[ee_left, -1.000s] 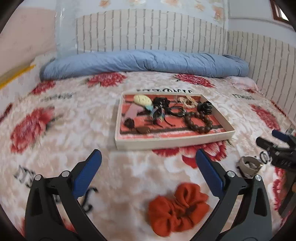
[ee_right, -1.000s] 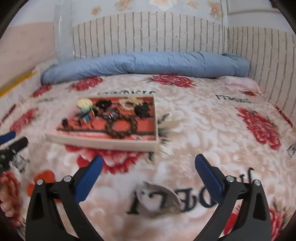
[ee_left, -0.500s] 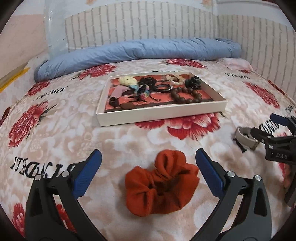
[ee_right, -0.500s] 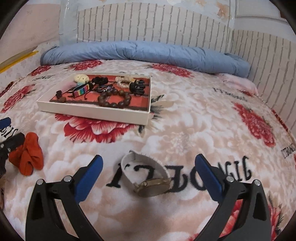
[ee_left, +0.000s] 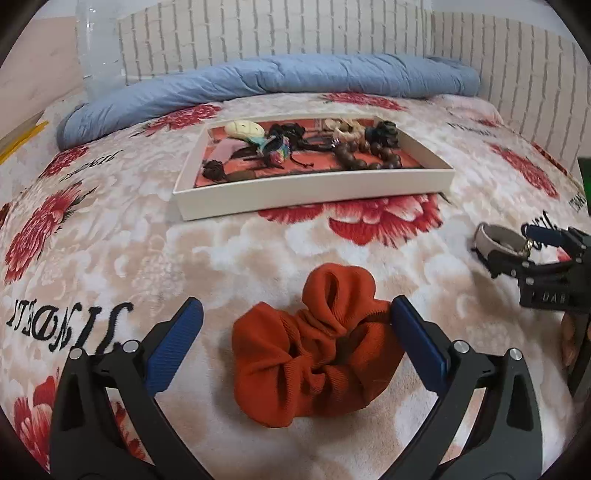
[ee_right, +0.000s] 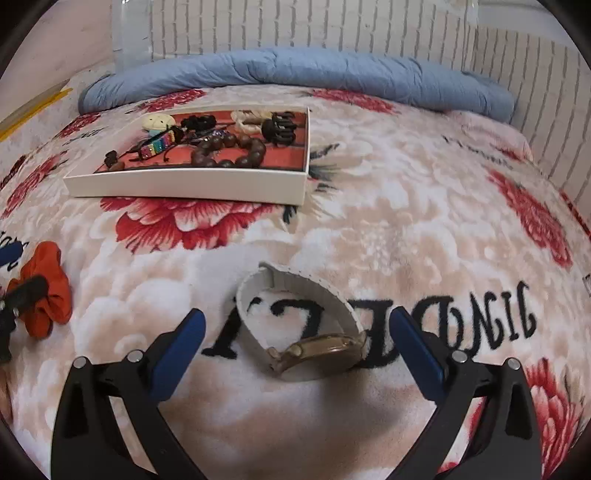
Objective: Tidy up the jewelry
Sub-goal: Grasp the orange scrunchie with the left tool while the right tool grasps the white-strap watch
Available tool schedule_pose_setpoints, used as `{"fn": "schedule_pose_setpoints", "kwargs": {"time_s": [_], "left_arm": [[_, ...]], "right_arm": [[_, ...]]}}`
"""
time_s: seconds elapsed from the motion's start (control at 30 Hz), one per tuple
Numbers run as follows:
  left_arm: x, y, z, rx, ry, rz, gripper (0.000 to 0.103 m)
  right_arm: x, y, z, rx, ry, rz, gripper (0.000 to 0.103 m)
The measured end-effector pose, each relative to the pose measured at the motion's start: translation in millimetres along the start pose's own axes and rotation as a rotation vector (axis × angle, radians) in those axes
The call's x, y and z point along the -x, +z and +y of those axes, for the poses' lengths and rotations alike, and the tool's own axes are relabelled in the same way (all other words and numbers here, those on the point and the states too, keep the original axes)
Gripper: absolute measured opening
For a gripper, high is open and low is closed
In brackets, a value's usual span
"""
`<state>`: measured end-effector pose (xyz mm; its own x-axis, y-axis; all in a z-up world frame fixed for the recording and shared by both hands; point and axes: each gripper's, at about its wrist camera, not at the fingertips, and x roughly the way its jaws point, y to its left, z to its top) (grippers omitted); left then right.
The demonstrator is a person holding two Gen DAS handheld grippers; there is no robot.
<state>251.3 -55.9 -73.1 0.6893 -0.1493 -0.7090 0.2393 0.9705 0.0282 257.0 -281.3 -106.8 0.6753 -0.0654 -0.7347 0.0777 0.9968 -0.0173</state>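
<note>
Ribbed cloth scrunchie [ee_left: 314, 347], plush fleece blanket [ee_left: 110, 258], matt card tray [ee_left: 314, 188], glossy wooden beads [ee_right: 229, 149].

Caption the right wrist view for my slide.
Open right claw straddles white-strapped watch on floral blanket.

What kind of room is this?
Most likely a bedroom: everything lies on a bed under a floral blanket, a rolled blue quilt lies along the brick-patterned wall.

**Bedroom, home setting**

You're working on a bed: floral fleece blanket [ee_left: 155, 258] underneath, rolled blue duvet [ee_left: 295, 79] at 12 o'clock, brick-pattern wallpaper [ee_right: 314, 29] behind and round to 2 o'clock. Shallow box [ee_left: 314, 188] of trinkets sits on the bedding.
</note>
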Motion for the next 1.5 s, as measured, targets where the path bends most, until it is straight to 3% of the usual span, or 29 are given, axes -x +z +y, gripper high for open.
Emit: {"fn": "schedule_pose_setpoints", "kwargs": {"time_s": [0.43,0.63,1.0,1.07,1.17,1.33,1.5], "left_arm": [[-18.9,-3.8,6.2,0.041,-0.072,0.097,0.098],[-23.0,-4.4,6.6,0.048,-0.080,0.116,0.098],[-26.3,-4.8,4.2,0.035,-0.073,0.133,0.097],[-26.0,-4.9,3.0,0.028,-0.071,0.135,0.093],[-22.6,-5.3,0.1,0.006,-0.079,0.121,0.079],[-18.1,-3.9,-3.3,-0.011,-0.076,0.112,0.067],[-16.5,-2.0,-0.1,0.006,-0.097,0.117,0.062]], "right_arm": [[-11.6,-0.8,-4.4,-0.029,0.026,0.054,0.096],[-11.0,-1.5,-6.4,-0.041,0.034,0.056,0.081],[-10.4,-3.3,-6.1,-0.040,0.053,0.052,0.063],[-9.6,-3.4,-6.1,-0.039,0.057,0.050,0.056],[-8.1,-3.4,-6.4,-0.039,0.056,0.046,0.048],[-5.1,-3.3,-6.4,-0.036,0.050,0.032,0.047],[-0.2,-1.3,2.4,0.008,0.018,0.013,0.046]]}}
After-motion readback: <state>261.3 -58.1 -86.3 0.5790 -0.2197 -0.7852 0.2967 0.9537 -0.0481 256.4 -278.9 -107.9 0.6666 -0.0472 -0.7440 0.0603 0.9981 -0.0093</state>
